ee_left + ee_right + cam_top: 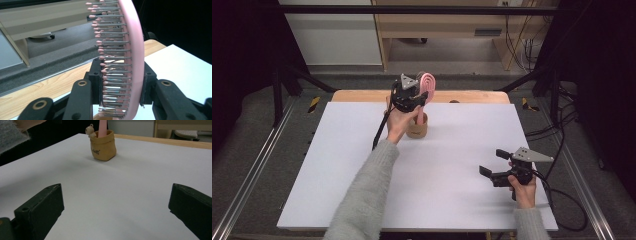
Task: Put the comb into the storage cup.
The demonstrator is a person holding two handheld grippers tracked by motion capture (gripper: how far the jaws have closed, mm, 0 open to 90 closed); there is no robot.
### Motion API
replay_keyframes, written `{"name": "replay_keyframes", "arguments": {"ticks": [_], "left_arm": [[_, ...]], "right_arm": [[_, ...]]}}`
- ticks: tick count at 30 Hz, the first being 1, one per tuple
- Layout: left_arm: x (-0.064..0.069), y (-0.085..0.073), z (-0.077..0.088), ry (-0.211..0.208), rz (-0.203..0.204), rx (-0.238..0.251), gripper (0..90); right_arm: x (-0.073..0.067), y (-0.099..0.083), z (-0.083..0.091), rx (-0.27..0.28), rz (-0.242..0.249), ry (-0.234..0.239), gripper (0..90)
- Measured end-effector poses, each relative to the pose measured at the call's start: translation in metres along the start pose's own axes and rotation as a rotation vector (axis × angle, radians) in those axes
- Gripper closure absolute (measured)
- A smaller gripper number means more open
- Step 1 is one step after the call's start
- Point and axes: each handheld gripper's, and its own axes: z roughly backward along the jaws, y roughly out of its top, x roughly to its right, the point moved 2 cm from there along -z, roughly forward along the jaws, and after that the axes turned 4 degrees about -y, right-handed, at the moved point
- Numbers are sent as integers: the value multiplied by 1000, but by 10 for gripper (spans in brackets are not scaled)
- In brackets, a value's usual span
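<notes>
A pink hairbrush (427, 87) stands upright with its handle down inside a small tan pouch-shaped holder (417, 127) at the back middle of the white table. My left gripper (412, 97) is shut on the brush head. In the left gripper view the pink brush (132, 62) with its metal bristles sits clamped between the black jaws. The holder (103, 145), with a small bear figure on its rim, holds the pink handle (102, 127). My right gripper (492, 162) rests open over the table's front right, nothing between its fingers (40, 207).
The white table top (362, 165) has a wooden edge (472, 96) at the back. Black frame rails run along both sides. Behind the table are a wooden shelf unit (447, 25) and hanging cables at the right.
</notes>
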Motion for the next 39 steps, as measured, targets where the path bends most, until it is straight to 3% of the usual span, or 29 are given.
{"name": "replay_keyframes", "arguments": {"ticks": [21, 39], "left_arm": [[10, -12, -7, -1, -52, -16, 632], [16, -12, -9, -51, -48, 0, 609]], "right_arm": [[0, 0, 0, -2, 1, 0, 4], [-1, 0, 0, 0, -1, 1, 4]]}}
